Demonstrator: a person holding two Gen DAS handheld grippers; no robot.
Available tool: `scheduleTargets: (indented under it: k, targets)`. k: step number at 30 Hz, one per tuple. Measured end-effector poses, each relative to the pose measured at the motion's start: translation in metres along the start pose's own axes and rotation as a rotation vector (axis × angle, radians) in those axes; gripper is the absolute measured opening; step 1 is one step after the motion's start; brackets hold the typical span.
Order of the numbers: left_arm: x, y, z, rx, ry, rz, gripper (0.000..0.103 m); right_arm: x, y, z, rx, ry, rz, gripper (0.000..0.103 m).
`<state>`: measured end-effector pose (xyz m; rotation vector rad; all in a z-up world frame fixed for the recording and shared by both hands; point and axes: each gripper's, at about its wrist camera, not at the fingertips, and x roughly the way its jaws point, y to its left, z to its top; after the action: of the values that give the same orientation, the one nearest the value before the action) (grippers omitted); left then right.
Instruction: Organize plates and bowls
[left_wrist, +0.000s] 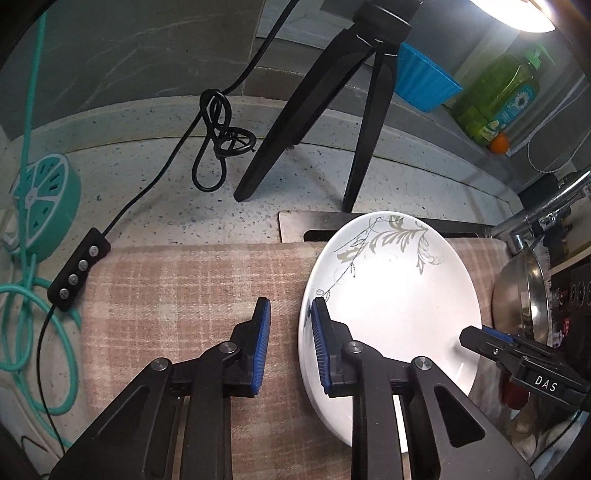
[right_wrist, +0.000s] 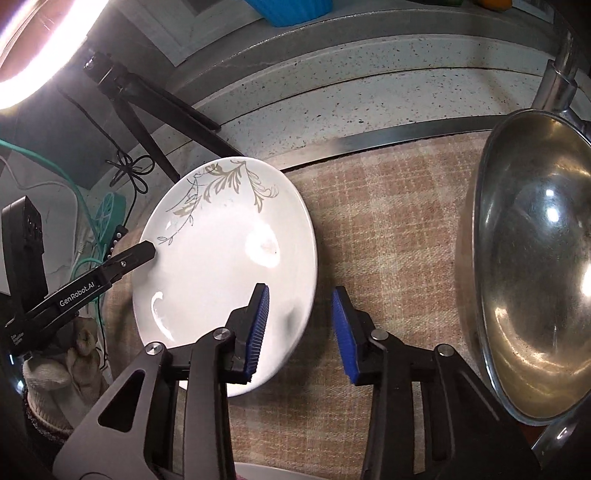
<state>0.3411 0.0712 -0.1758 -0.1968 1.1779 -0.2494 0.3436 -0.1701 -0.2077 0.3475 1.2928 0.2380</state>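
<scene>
A white plate (left_wrist: 391, 295) with a grey leaf pattern lies on a checked cloth (left_wrist: 177, 295). My left gripper (left_wrist: 290, 306) straddles the plate's left rim, one blue pad over the plate and the other over the cloth, with a gap showing on both sides. My right gripper (right_wrist: 300, 291) straddles the right rim of the plate (right_wrist: 221, 266) the same way, its pads apart from it. Each gripper's tip shows in the other view: the right gripper (left_wrist: 476, 338) and the left gripper (right_wrist: 146, 251). A steel bowl (right_wrist: 535, 277) stands tilted to the right of the plate.
Black tripod legs (left_wrist: 280, 122) and a ring light (right_wrist: 22, 74) stand behind the plate. A cable with a button remote (left_wrist: 79, 269) and a teal power hub (left_wrist: 44, 199) lie at the left. A blue bowl (left_wrist: 424, 81), a green bottle (left_wrist: 498, 96) and a tap (left_wrist: 546, 210) are at the back right.
</scene>
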Motion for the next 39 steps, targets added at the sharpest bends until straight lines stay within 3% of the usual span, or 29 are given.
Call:
scheduleTargets:
  k: [5, 9, 23, 39]
  targets:
    - [0.003, 0.0, 0.002, -0.002, 0.006, -0.024, 0.014, 0.004, 0.005, 0.001, -0.014, 0.008, -0.019, 0.017]
    - [0.005, -0.006, 0.003, 0.021, 0.017, -0.028, 0.01, 0.007, 0.005, 0.0, -0.009, 0.008, -0.031, 0.014]
    - [-0.004, -0.005, -0.008, 0.004, 0.016, -0.013, 0.01, -0.006, 0.008, -0.017, -0.004, 0.033, -0.01, 0.013]
    - [-0.047, -0.011, -0.041, 0.001, -0.038, -0.026, 0.01, -0.045, 0.019, -0.054, -0.031, 0.007, 0.024, 0.013]
